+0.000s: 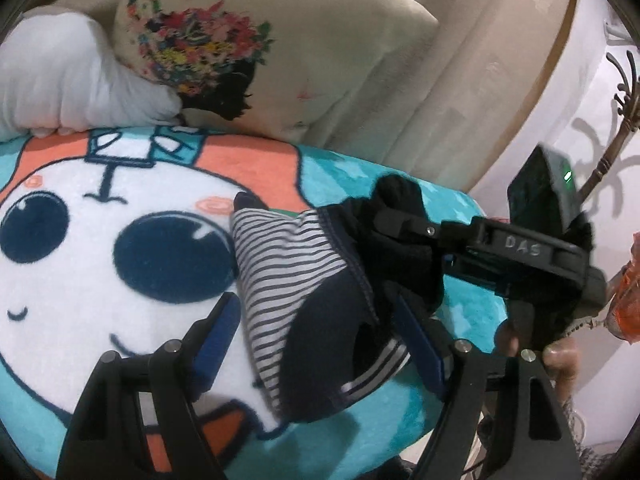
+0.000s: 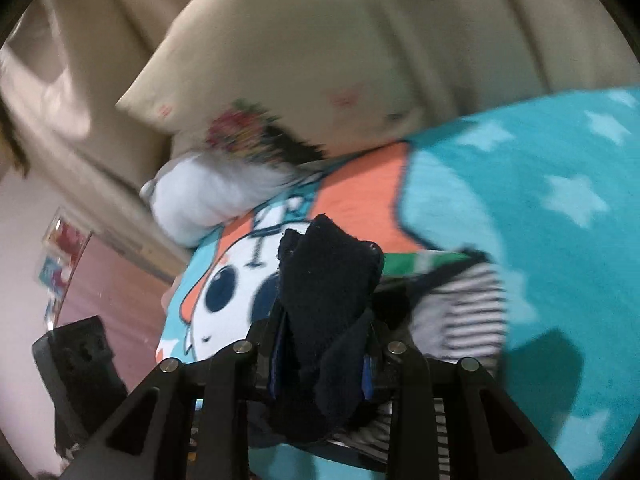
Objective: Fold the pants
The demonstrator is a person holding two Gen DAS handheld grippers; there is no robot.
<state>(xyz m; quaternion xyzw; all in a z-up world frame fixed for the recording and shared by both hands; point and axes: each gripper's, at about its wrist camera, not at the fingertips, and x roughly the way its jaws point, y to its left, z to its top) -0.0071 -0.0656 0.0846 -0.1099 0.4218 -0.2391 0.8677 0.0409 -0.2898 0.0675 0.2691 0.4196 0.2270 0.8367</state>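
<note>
The small pants (image 1: pixel 304 320) are dark navy with a grey-striped lining. They lie bunched on a cartoon blanket (image 1: pixel 80 240). My left gripper (image 1: pixel 316 340) is open, its blue-padded fingers on either side of the pants. My right gripper (image 1: pixel 404 216) comes in from the right, shut on a dark navy fold of the pants. In the right wrist view that gripper (image 2: pixel 322 344) pinches the navy fabric (image 2: pixel 328 280), which sticks up between the fingers. The striped part (image 2: pixel 460 320) lies just to the right.
The blanket (image 2: pixel 540 200) is turquoise with stars and covers a bed. A beige printed pillow (image 1: pixel 260 40) and a white pillow (image 1: pixel 60 84) lie at the head. A beige headboard (image 2: pixel 400 40) is behind. A coat stand (image 1: pixel 624 96) is at the right.
</note>
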